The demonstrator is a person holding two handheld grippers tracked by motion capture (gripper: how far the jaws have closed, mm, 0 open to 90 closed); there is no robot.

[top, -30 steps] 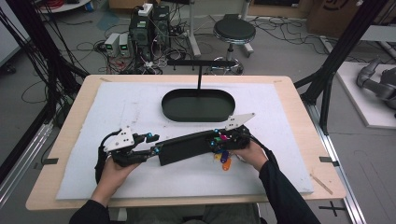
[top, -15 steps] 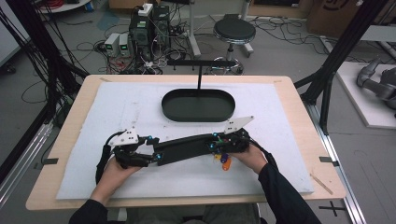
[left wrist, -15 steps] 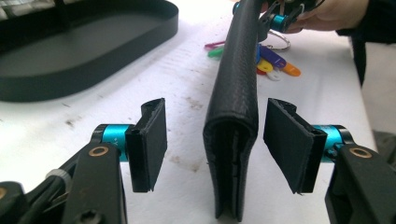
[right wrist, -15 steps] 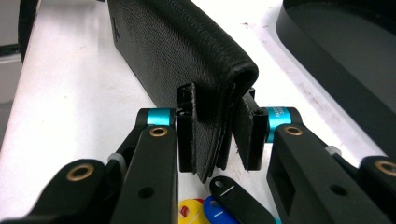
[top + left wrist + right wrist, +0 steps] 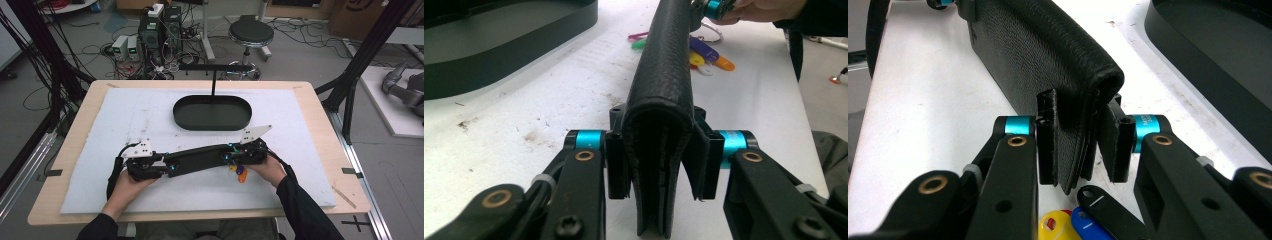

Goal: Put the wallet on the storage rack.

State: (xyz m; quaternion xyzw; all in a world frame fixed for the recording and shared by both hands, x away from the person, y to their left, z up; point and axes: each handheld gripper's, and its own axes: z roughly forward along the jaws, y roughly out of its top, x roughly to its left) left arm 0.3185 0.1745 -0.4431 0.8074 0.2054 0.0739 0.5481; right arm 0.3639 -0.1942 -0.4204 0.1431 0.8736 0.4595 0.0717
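Between our two hands, near the front edge of the white foam mat (image 5: 150, 115), we hold a long black textured-leather pouch (image 5: 197, 159) lengthwise, one gripper at each end. Our left gripper (image 5: 658, 159) has just been closing, and its pads (image 5: 618, 165) now press the folded end of the pouch, so that end looks secured; a moment ago the pouch sat slightly more tilted. Our right gripper (image 5: 1080, 150) clamps the other end, above a bunch of coloured plastic key tags (image 5: 1075, 217) lying on the mat. With both ends gripped, we judge the pouch ready to lift toward the black oval tray (image 5: 212, 120) beyond it.
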